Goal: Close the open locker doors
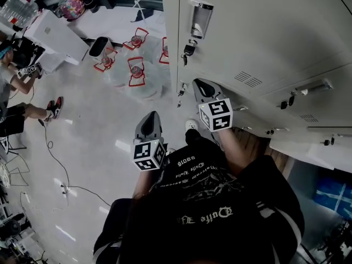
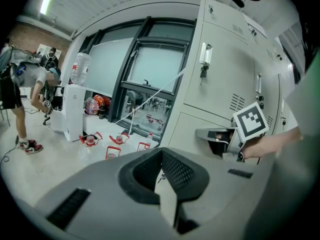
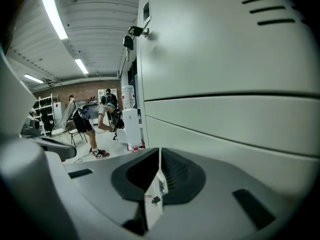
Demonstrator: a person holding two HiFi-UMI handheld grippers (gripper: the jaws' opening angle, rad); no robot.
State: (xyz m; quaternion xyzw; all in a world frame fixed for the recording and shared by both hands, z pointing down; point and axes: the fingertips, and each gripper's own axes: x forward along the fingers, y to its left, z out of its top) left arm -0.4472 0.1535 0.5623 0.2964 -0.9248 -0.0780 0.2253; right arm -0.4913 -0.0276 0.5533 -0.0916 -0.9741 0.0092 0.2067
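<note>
**Both grippers clenched and empty at the lockers**

The lockers fill the upper right of your head view. The frame edges crop them, so you cannot get a full count of their doors. The doors nearest you lie flush. A pale panel at the lockers' lower end, cut by the frame edge, might be a door standing out, but you cannot tell.

One person bends over well away from the lockers, half cropped. One white water dispenser stands well off from the lockers too. Four water jugs with red handles sit on the floor near the lockers' end. The locker corner partly hides the fourth.

You hold two grippers. Your right gripper points at a lower door, just beside it, and no view settles whether it touches. Its jaws are pressed together with nothing between them. Your left gripper hangs over the floor, apart from the lockers, its jaws likewise together and empty.

Two key bunches hang from the locks of the nearest doors, one below the other. The locks farther along are too small to make out.
</note>
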